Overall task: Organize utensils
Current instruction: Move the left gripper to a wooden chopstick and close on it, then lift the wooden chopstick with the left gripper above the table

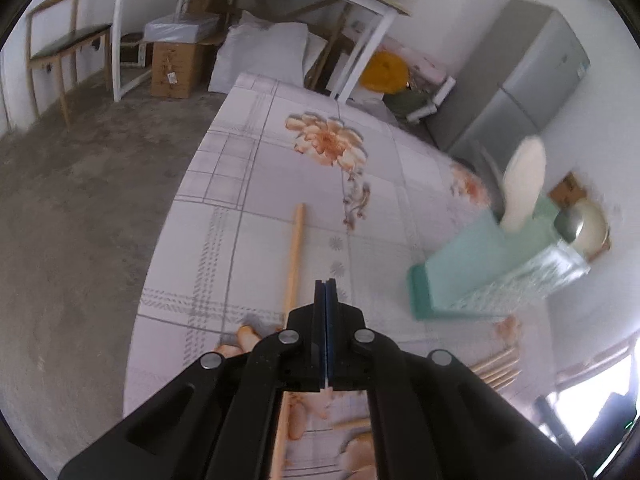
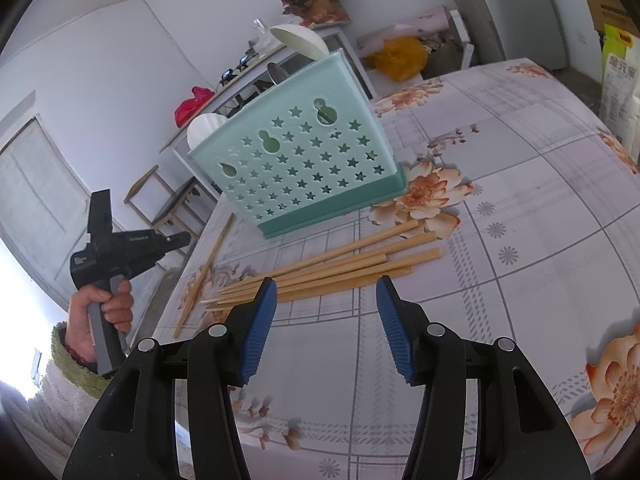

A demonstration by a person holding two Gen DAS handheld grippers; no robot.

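Left gripper [image 1: 326, 286] has jaws pressed together w/ nothing between them, hovering above the floral tablecloth [image 1: 280, 168]; one lone chopstick [image 1: 294, 260] lies on the cloth under it, running toward 12 o'clock. Right gripper [image 2: 326, 312] has jaws spread wide, empty, aimed at the chopstick pile [image 2: 332, 264] lying loose on the cloth just ahead at 12 o'clock. Mint utensil holder [image 2: 300, 160] w/ star cut-outs stands beyond the pile at 11–12 o'clock, already holding white spoons [image 2: 298, 40]; in the left view it sits at 3 o'clock. Risks, as I judge: sticks are thin, round, lying fanned, so closing on them flat against the cloth could roll them apart or catch just one or two; jaws may snag the cloth & drag the pile. Holder looks light, so bumping its wall w/ stick ends on insertion could tip it. The stray stick near the table edge at 9 o'clock in the right view could get knocked off.
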